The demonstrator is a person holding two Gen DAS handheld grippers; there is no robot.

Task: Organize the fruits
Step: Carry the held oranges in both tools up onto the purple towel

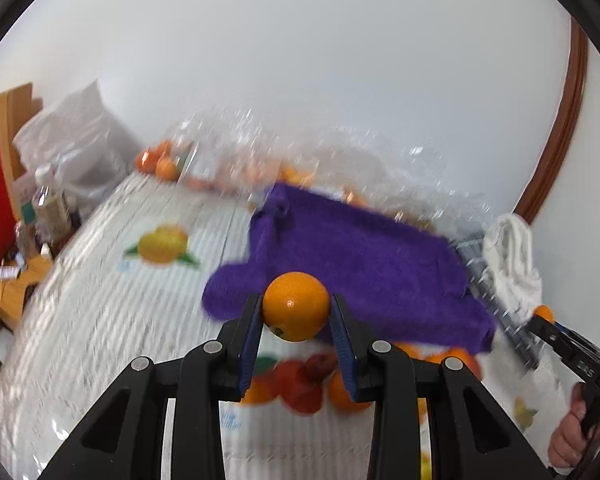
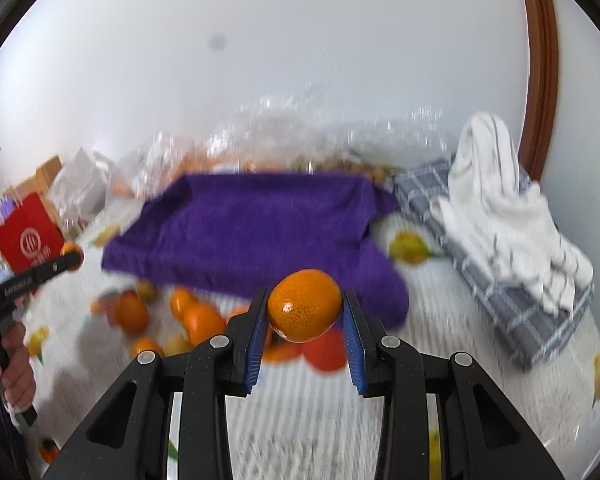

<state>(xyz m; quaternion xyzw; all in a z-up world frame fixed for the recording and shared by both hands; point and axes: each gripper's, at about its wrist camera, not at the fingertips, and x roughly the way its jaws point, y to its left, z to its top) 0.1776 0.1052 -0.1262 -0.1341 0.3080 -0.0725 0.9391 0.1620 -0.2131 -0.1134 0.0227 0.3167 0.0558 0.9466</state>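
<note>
My left gripper (image 1: 296, 308) is shut on a smooth round orange (image 1: 296, 305), held clear above the patterned tablecloth (image 1: 100, 320). My right gripper (image 2: 305, 307) is shut on a slightly flattened mandarin (image 2: 305, 304), also lifted off the table. Below both lies a loose pile of oranges (image 2: 200, 320) and red fruit (image 1: 300, 384). A purple towel (image 2: 252, 224) is spread just beyond the pile. The right gripper shows at the right edge of the left wrist view with its mandarin (image 1: 544, 313). The left one shows at the left edge of the right wrist view, orange (image 2: 73, 251) in its jaws.
Clear plastic bags with more oranges (image 1: 160, 162) sit along the wall behind the towel. A folded grey checked cloth (image 2: 500, 288) with a white towel (image 2: 500, 200) on it lies to the right. A red box (image 2: 28, 240), bottles (image 1: 48, 200) and clutter stand at the left.
</note>
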